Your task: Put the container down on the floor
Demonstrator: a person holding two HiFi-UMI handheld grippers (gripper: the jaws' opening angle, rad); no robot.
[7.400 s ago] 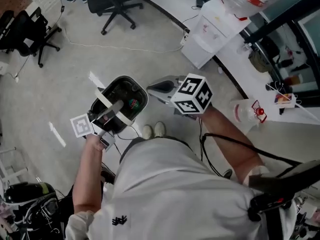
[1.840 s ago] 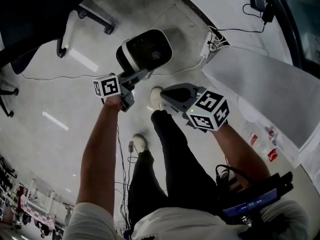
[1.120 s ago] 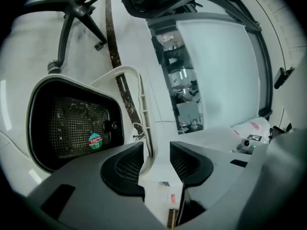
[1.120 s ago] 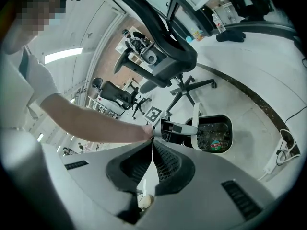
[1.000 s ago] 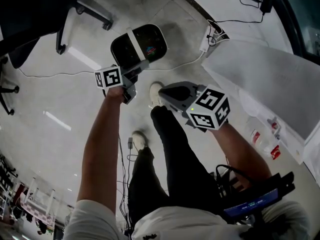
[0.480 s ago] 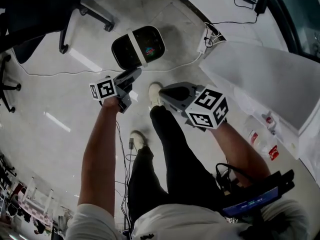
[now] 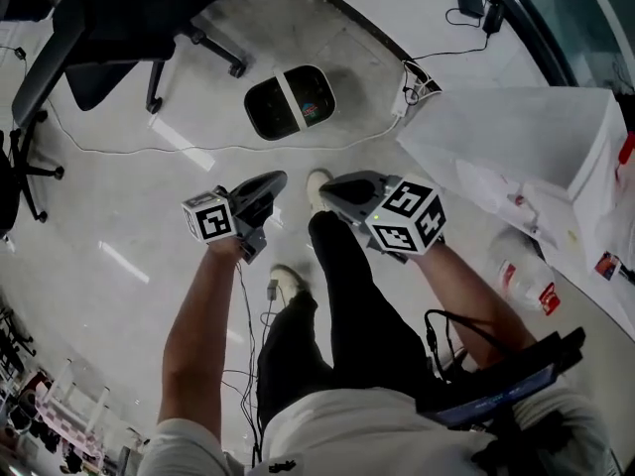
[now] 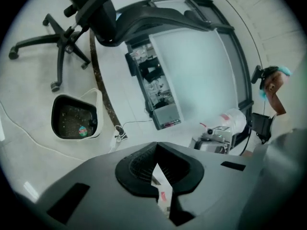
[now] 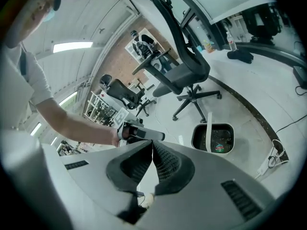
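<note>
The container [image 7: 290,102] is a dark oval tub with a white handle band across its top. It rests on the pale floor [image 7: 119,186], also seen in the left gripper view [image 8: 75,117] and the right gripper view [image 9: 214,138]. My left gripper [image 7: 272,179] hangs well above and short of it; its jaws have just been closing and stand shut with nothing between them [image 8: 156,153]. My right gripper [image 7: 327,188] is beside the left one, also shut and empty [image 9: 152,145].
A black office chair [image 7: 139,18] stands left of the container, with a thin cable [image 7: 198,148] trailing past it. A power strip [image 7: 418,91] and a white bag [image 7: 516,157] lie to the right. The person's legs and shoes [image 7: 318,182] are below the grippers.
The left gripper let go of the container's handle, pulled back and up, and shut. The container stays on the floor. The right gripper rose too.
</note>
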